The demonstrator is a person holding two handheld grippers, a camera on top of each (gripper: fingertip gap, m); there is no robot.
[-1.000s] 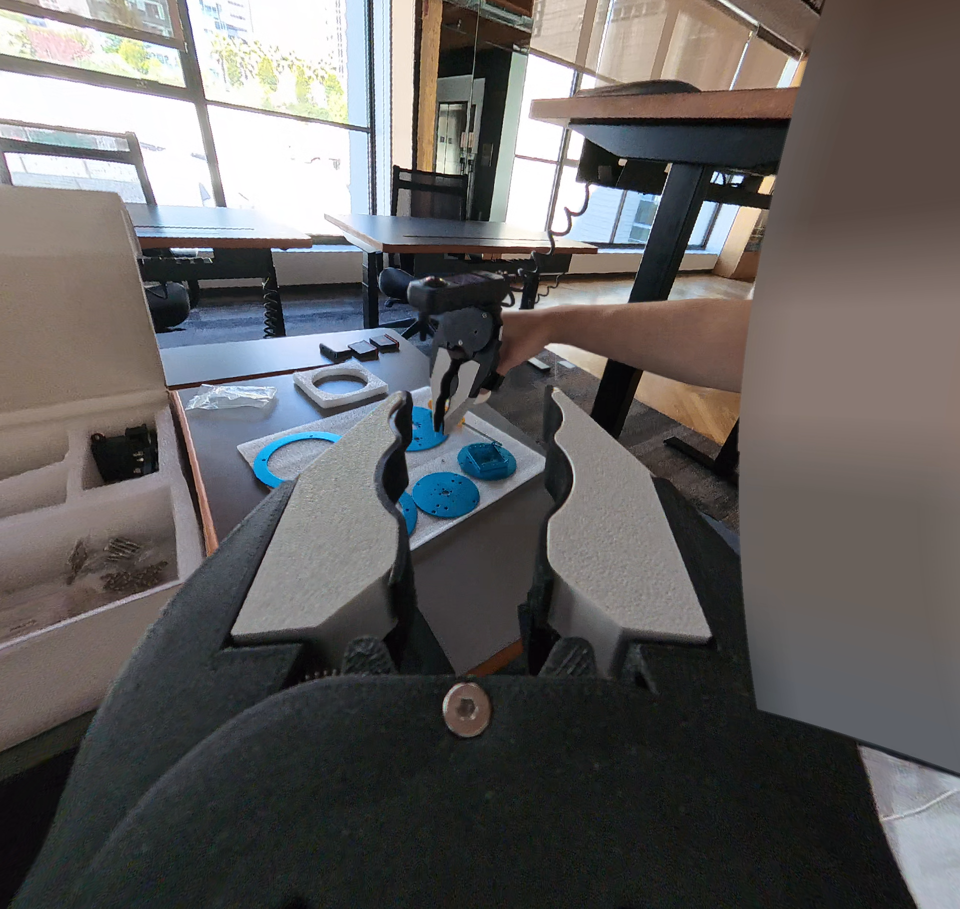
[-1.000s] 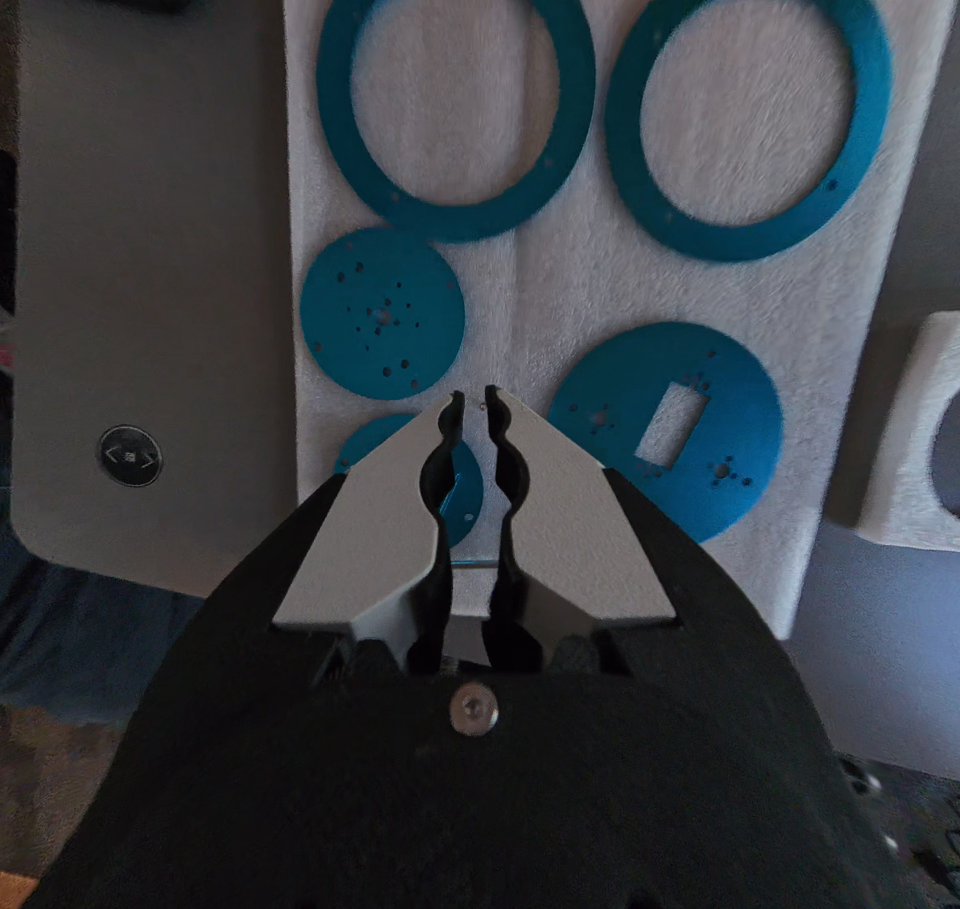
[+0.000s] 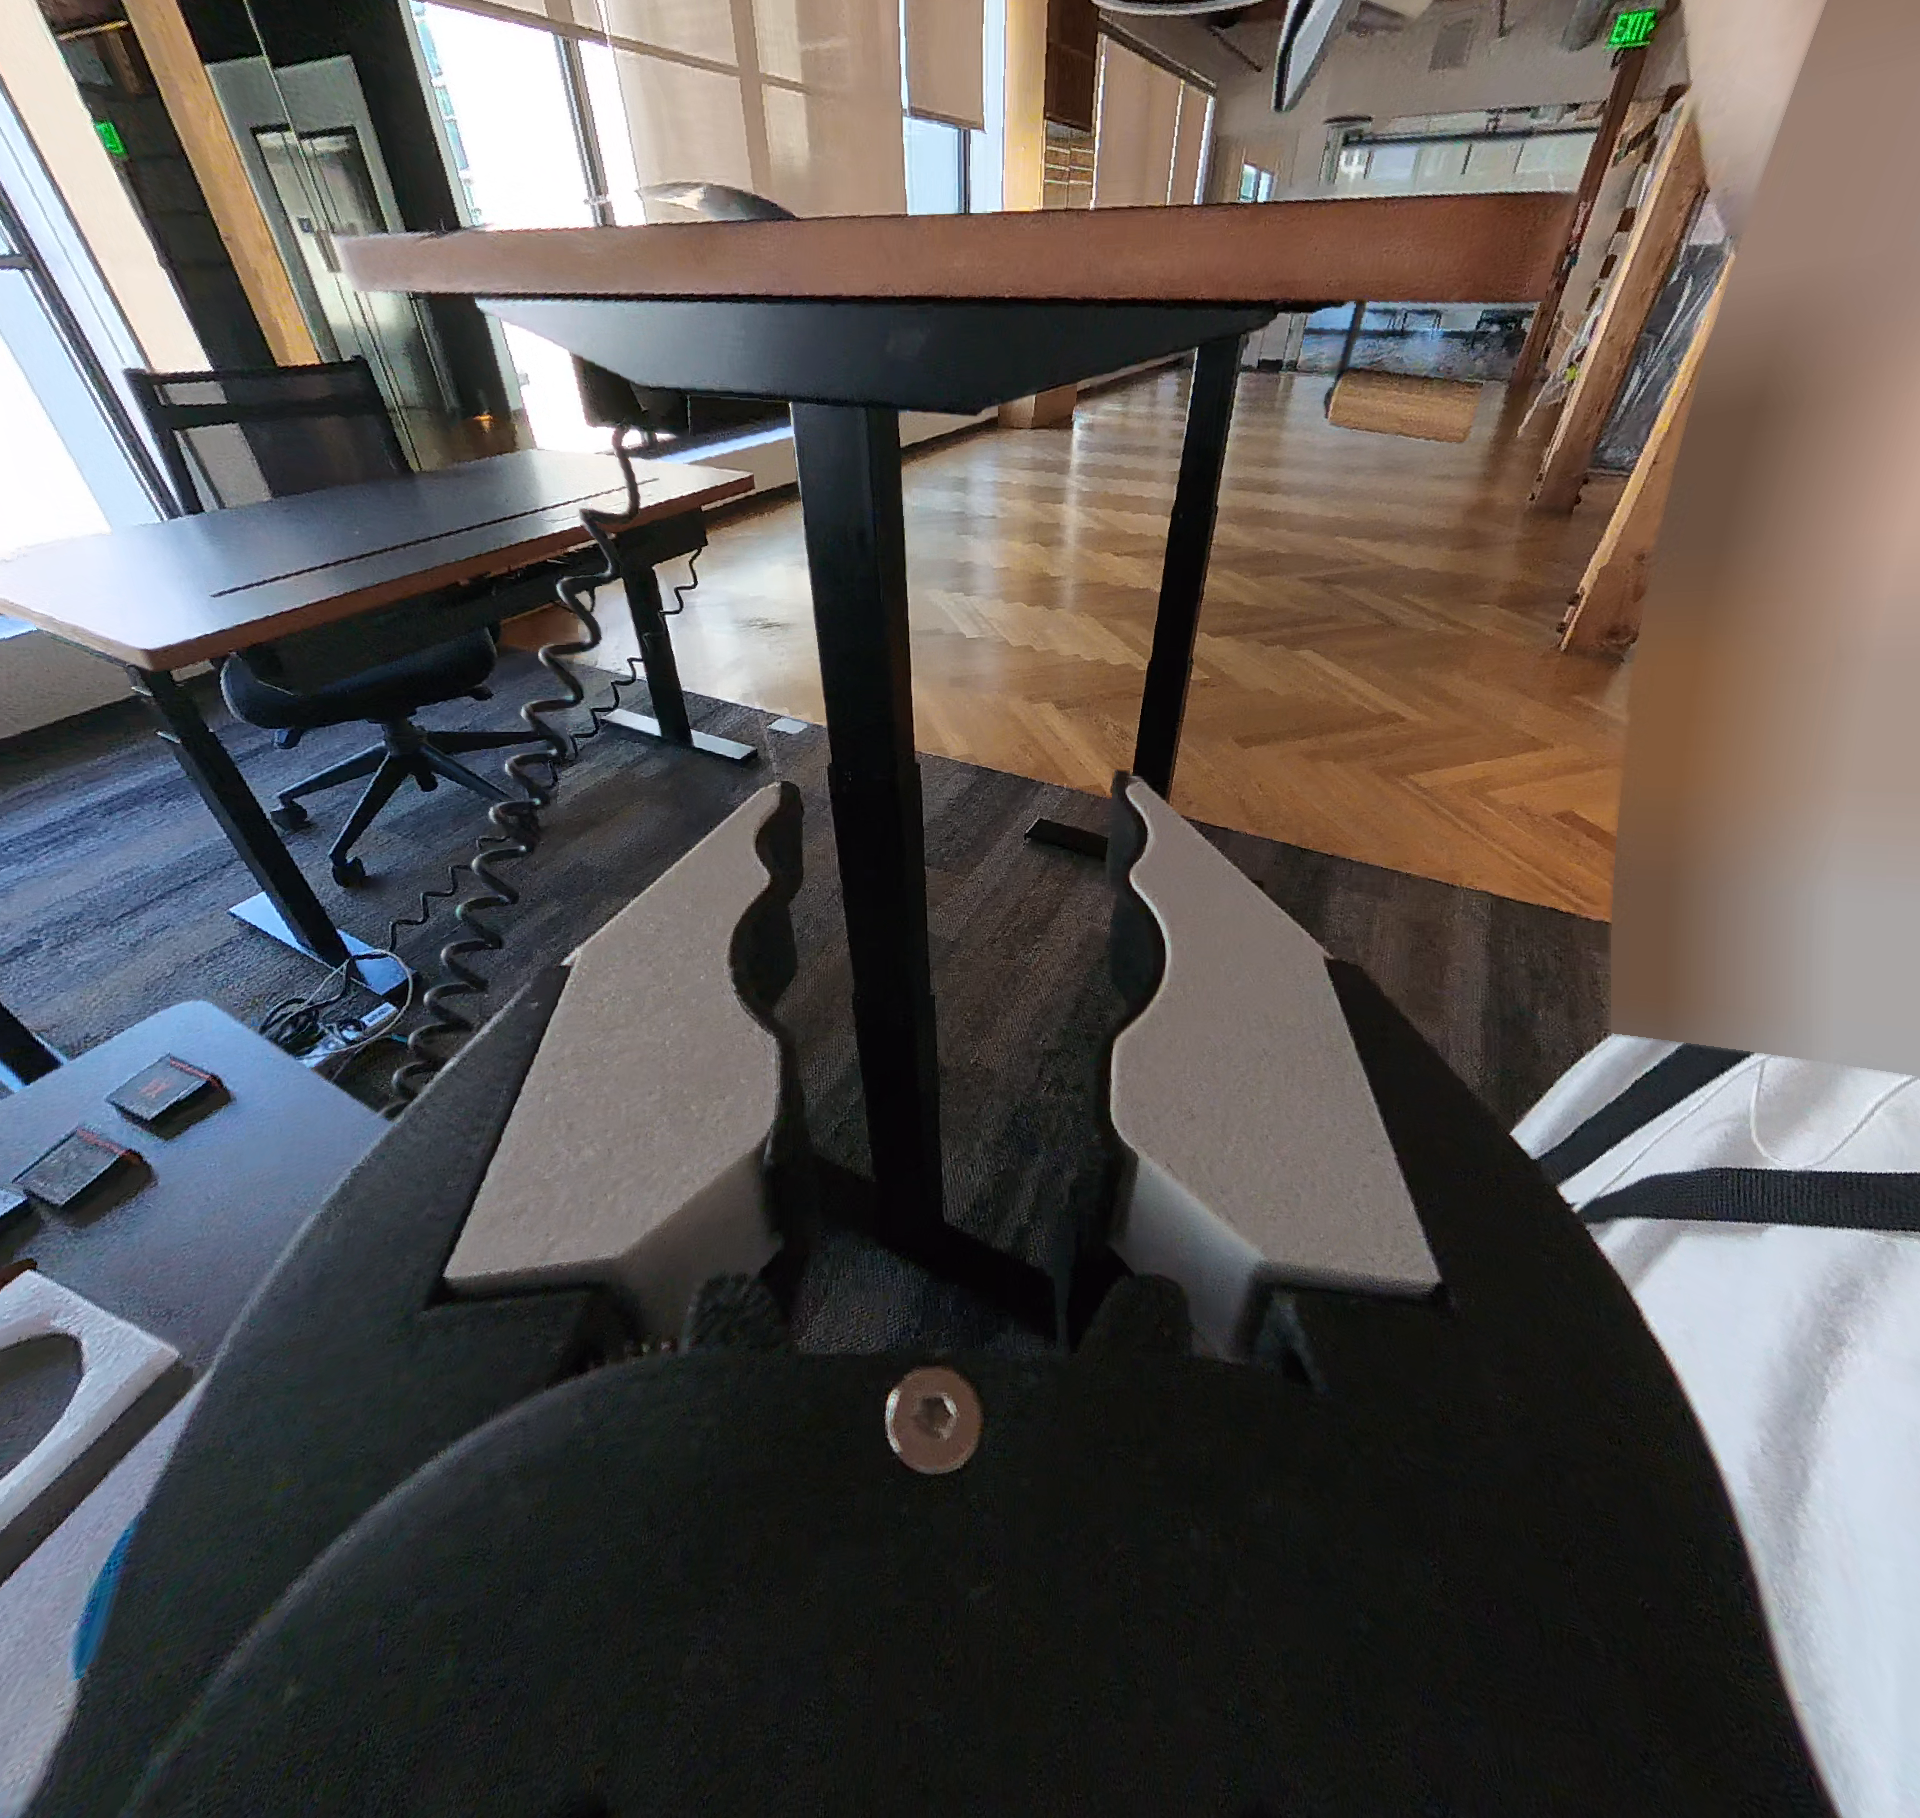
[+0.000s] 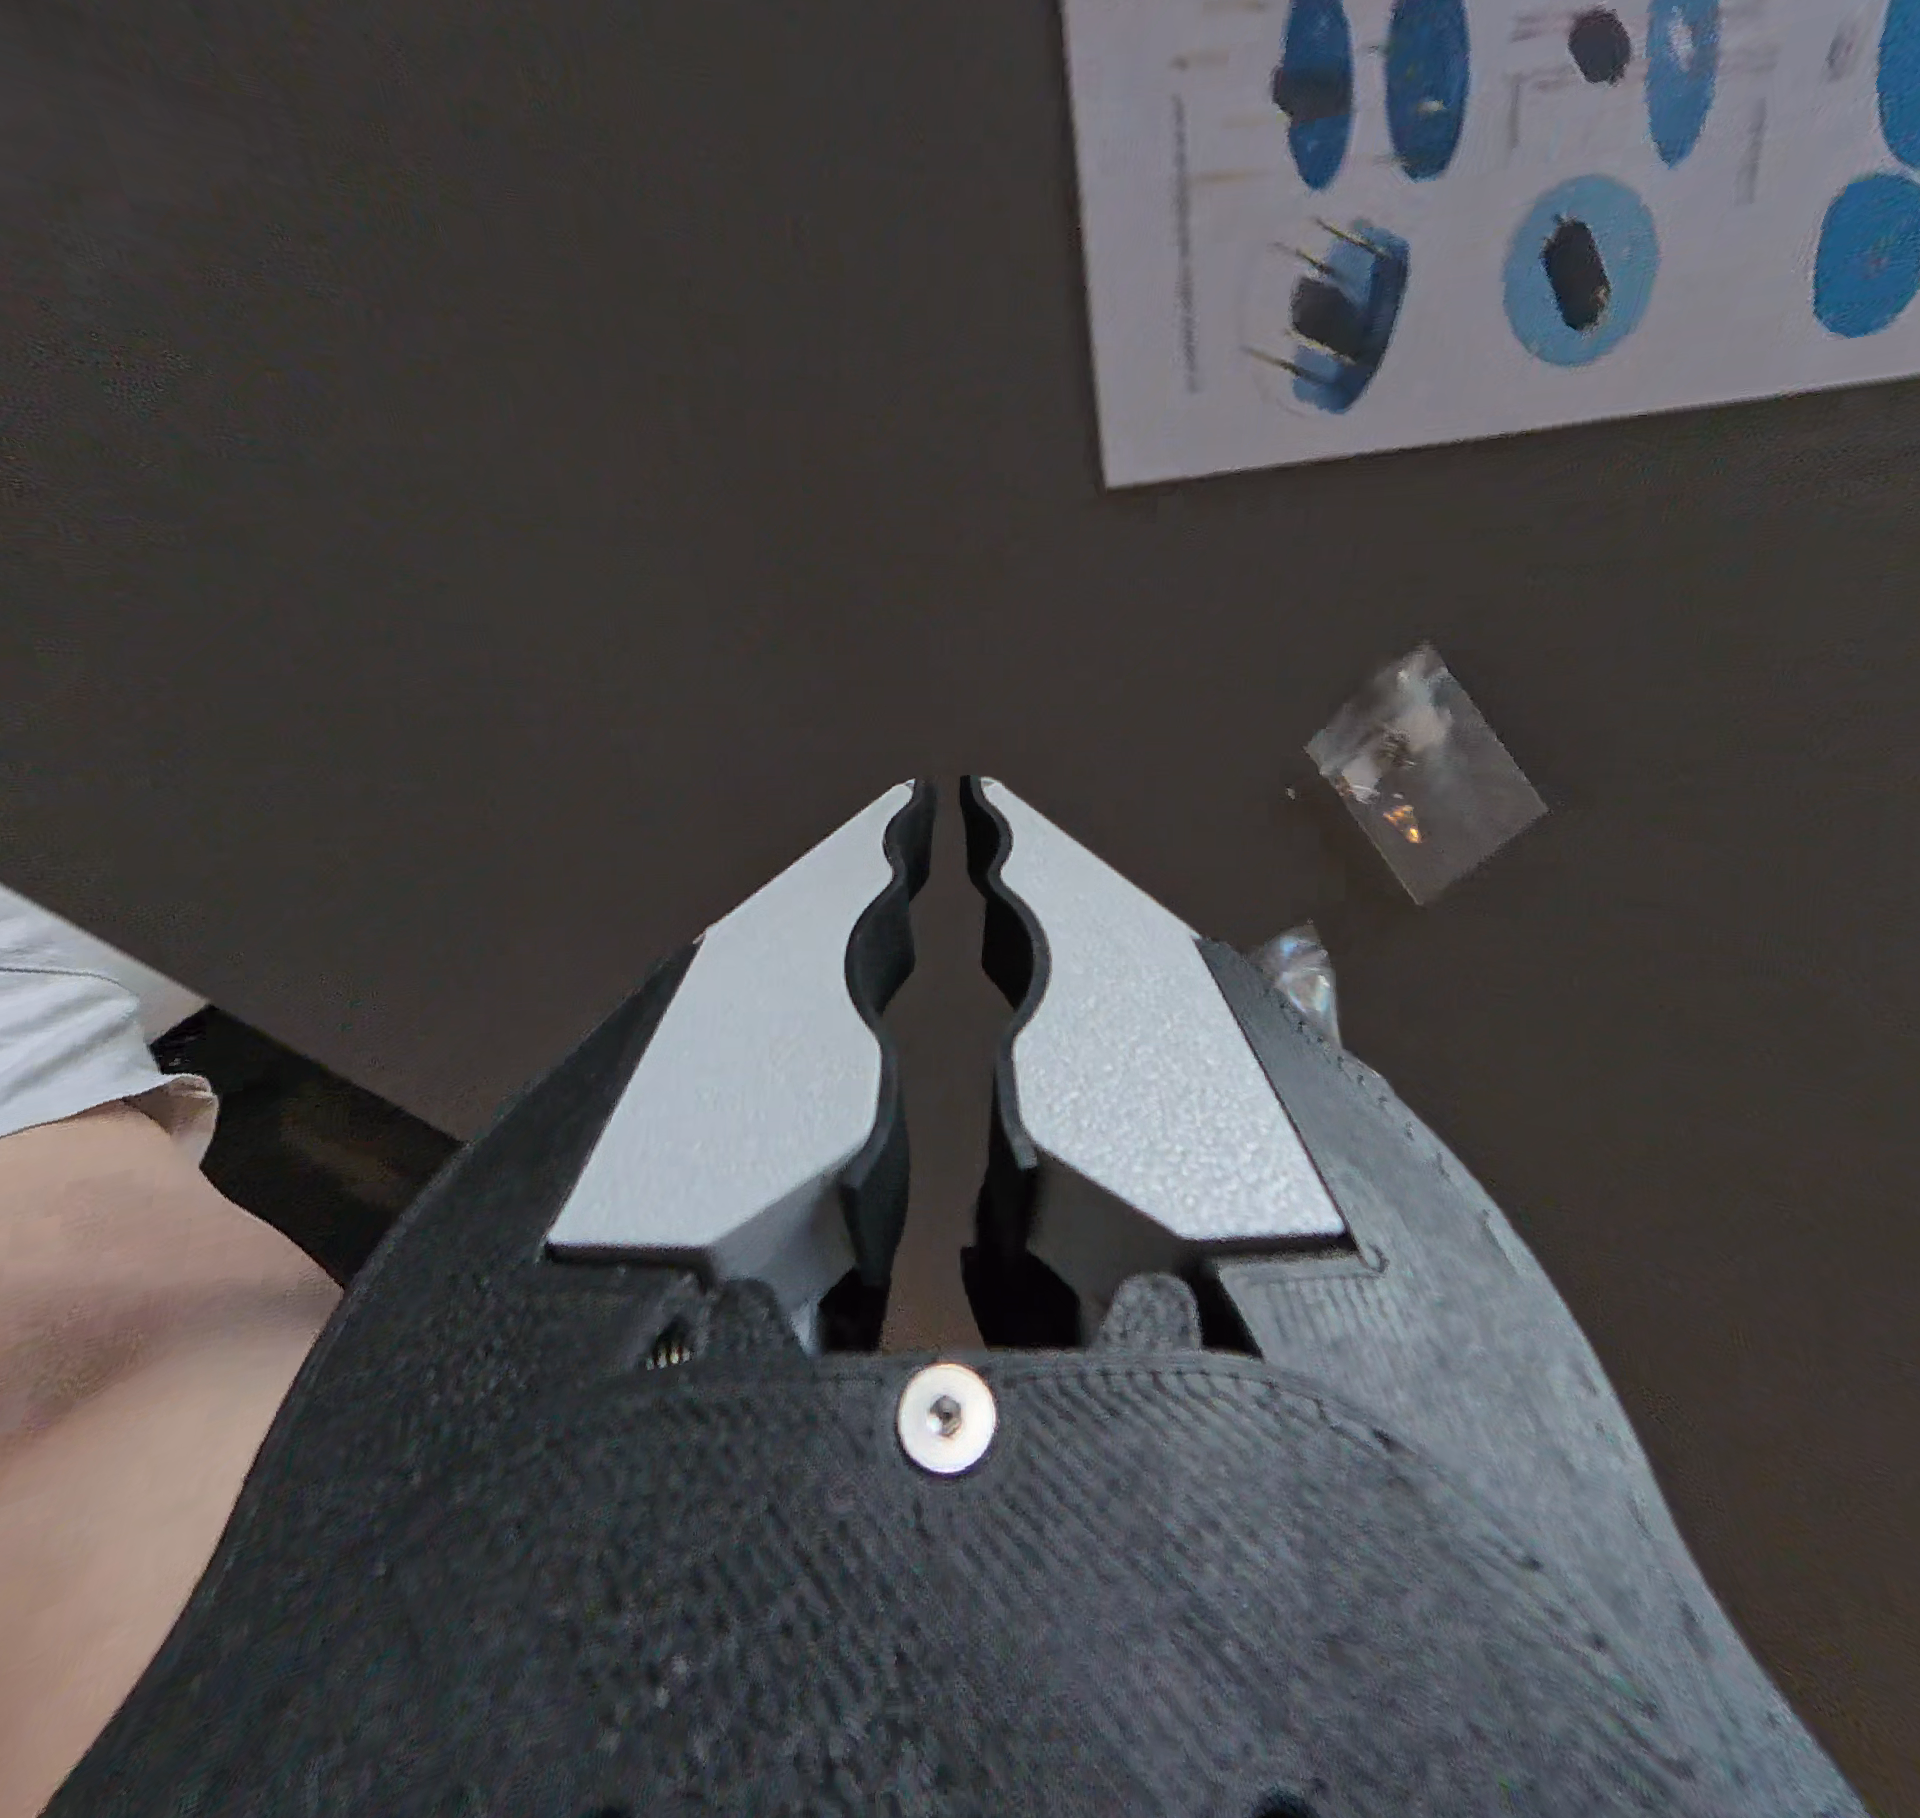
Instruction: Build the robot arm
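Note:
My left gripper [image 3: 956,812] is open and empty. It is raised off the work table and points out into the room, at the black leg of a tall wooden desk [image 3: 935,251]. My right gripper [image 4: 940,786] has its jaws nearly closed, with only a thin gap and nothing visible between them. It looks down at the bare dark table top [image 4: 520,418]. A small clear plastic bag [image 4: 1423,776] lies just right of its tips. A white printed sheet [image 4: 1455,397] with pictures of blue parts lies farther off at the upper right.
In the left wrist view, the dark table corner [image 3: 208,1176] carries small black pads [image 3: 166,1082] and a white foam piece [image 3: 83,1353]. A person's white shirt [image 3: 1766,1353] is at the right. An office chair [image 3: 364,688] and a low desk stand beyond. An arm [image 4: 125,1353] is at the lower left. Across from one pair of fingers to the other is roughly 55 centimetres.
The left gripper swung up and to the right, away from the foam tray toward the room. The right gripper left the foam tray of blue discs and now hangs over bare table near the printed sheet.

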